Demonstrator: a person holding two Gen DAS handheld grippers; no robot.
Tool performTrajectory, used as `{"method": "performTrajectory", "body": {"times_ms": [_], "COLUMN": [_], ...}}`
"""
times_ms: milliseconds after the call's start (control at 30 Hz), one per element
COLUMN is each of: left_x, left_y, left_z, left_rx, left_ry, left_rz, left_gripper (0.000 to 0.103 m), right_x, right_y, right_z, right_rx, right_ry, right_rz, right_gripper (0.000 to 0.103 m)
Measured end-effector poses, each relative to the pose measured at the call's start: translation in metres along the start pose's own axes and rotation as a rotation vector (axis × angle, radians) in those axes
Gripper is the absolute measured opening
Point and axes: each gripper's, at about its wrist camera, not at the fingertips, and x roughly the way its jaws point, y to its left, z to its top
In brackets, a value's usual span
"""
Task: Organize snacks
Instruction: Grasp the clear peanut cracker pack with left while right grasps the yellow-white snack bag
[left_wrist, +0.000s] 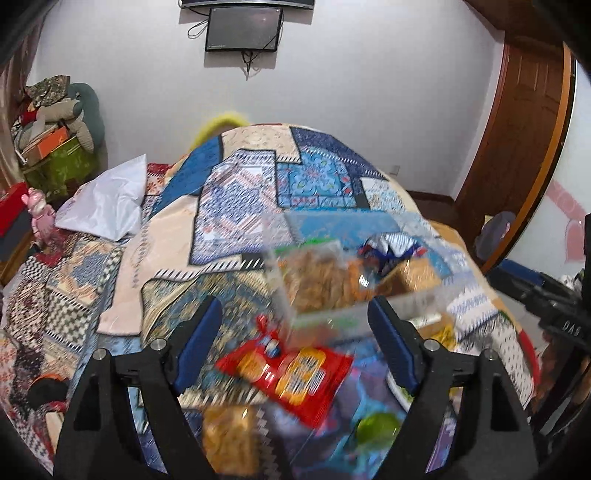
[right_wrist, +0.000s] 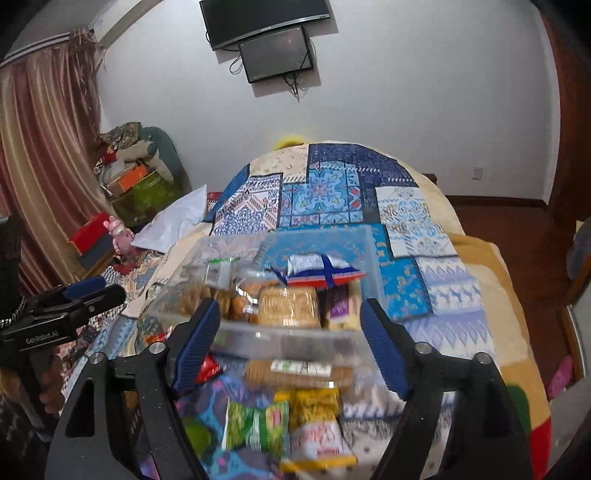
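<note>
Grippers, left and right, stood apart, empty; I judged the red snack packet light, crinkly, best pinched at its edge.

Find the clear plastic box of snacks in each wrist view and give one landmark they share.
Left wrist view: the clear plastic box sits right of centre, beyond the open left gripper.
Right wrist view: it fills the centre, just past the fingertips.
Shared landmark: the small wall screen at the top.
</note>
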Motion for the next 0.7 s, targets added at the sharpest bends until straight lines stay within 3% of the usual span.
{"method": "performTrajectory", "body": {"times_ms": [200,367,700], "left_x": [-0.014,-0.007,0.027], "left_y": [0.020,0.038,0.051], "left_z": [-0.033,-0.064,-0.113], "left_rx": [-0.006,-0.061,-0.105], "left_ry": [0.039,0.116,0.229], "left_rz": [0.066,0.074,0.095], "left_gripper": [0.086,0.086,0.086], "right_x": [-0.006,-0.002,0.044], "right_y": [-0.006,-0.014,-0.036], "right_z": [-0.026,-0.049,-0.087], "right_rx": [0.009,0.023,0.079], "right_ry": [0.042,0.099,0.256], "right_rz": [-0.018,-0.035,-0.086], "right_gripper": [0.078,0.078,0.078]}}
